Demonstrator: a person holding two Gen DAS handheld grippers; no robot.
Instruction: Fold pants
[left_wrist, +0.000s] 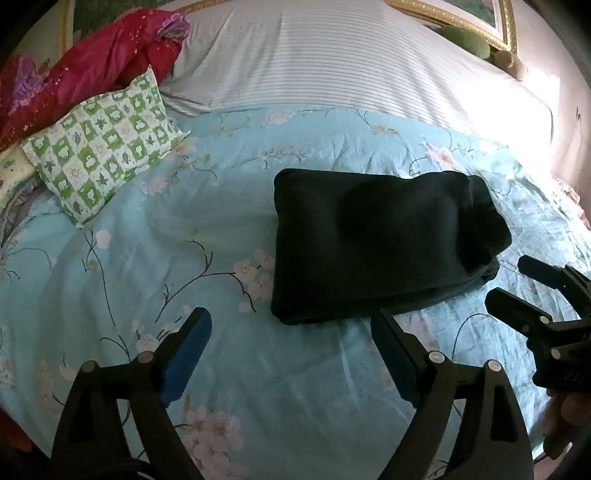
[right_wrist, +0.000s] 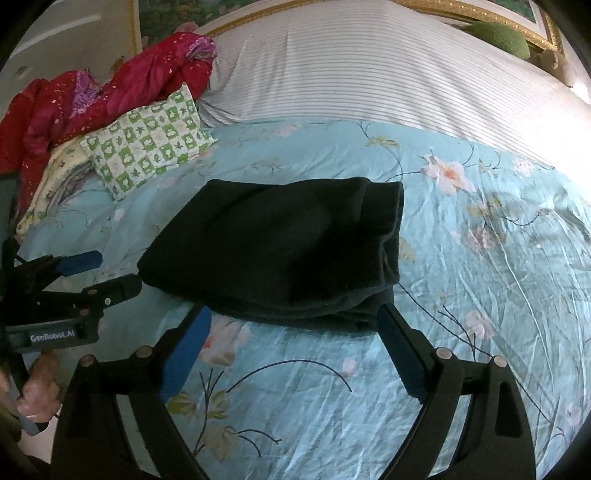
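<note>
The black pants (left_wrist: 380, 240) (right_wrist: 280, 247) lie folded into a thick rectangle on the light blue floral bedspread (left_wrist: 184, 229) (right_wrist: 480, 258). My left gripper (left_wrist: 291, 325) stands open just in front of the bundle's near edge, with only bedspread between its blue pads. It also shows at the left of the right wrist view as the left gripper (right_wrist: 110, 273). My right gripper (right_wrist: 295, 321) is open too, its fingertips close to the bundle's near edge and nothing pressed between them. In the left wrist view the right gripper (left_wrist: 509, 284) sits at the right, beside the pants' right end.
A green-and-white checked pillow (left_wrist: 103, 144) (right_wrist: 151, 144) and a red quilt (left_wrist: 96, 62) (right_wrist: 92, 96) lie at the far left. A striped white sheet (left_wrist: 332, 62) (right_wrist: 369, 66) covers the far part of the bed, under a gold-framed headboard (left_wrist: 454, 22).
</note>
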